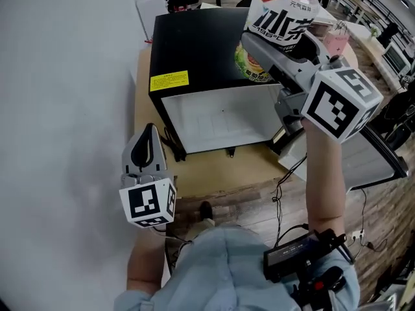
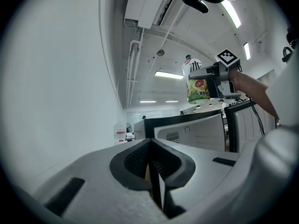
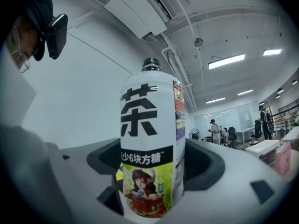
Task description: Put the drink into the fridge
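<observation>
Right gripper: the jaws are set wide and pressed on the lower body of the drink bottle, one on either side of its label.
Bottle attitude: it is held upright, cap uppermost, with most of its height standing clear above the jaws.
Reason for the hold (judged): a low grip on the widest part gives the pads a firm seat. It also leaves the base free to be set down first on a shelf.
Bottle position: in the head view it is carried in the air over the right front corner of the black fridge, above the cabinet and not yet inside it.
Fridge: it stands on a wooden table. Its door appears to be swung open to the right, with the white inside exposed at the front.
Left gripper: the jaws are closed together with nothing between them. It is held low at the left, in front of the fridge and well apart from the bottle.
Reason for the left position (judged): no work is required of it while the door is open, so it is parked out of the bottle's path.
Step in hand (judged): the bottle is to be lowered to the opening and passed in.
</observation>
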{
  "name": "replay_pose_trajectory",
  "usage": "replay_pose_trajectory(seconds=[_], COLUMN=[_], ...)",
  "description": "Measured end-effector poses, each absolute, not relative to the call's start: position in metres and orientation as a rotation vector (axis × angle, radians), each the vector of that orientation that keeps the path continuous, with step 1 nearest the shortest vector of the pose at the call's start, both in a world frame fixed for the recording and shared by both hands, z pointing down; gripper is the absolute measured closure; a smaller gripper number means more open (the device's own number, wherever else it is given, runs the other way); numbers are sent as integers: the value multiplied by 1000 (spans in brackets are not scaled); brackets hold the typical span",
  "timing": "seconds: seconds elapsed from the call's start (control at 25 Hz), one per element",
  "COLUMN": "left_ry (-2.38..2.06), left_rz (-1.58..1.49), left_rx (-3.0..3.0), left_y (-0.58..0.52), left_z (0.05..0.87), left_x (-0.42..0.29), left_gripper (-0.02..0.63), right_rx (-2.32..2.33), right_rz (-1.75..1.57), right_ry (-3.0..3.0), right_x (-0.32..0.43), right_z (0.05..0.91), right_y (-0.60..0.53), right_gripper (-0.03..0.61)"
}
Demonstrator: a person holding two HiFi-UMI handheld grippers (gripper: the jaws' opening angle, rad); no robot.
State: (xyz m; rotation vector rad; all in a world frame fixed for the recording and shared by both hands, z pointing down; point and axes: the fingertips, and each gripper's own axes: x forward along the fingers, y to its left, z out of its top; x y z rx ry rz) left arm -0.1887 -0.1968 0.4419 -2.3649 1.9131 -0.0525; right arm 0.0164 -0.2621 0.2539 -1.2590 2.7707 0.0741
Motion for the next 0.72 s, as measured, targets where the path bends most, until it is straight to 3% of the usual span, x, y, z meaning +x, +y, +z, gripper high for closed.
replay_pose_trajectory(seconds=[0.72], left_ry=[1840], left_rz=[-57], left_rx=[-2369], left_y=[-214], left_z=[366], left_x=[-160], left_gripper=[604], right_rx=[-1308], right_rz=[7], right_ry=[2830], right_x=[20], right_z=[255], right_y=[-257], right_gripper=[195])
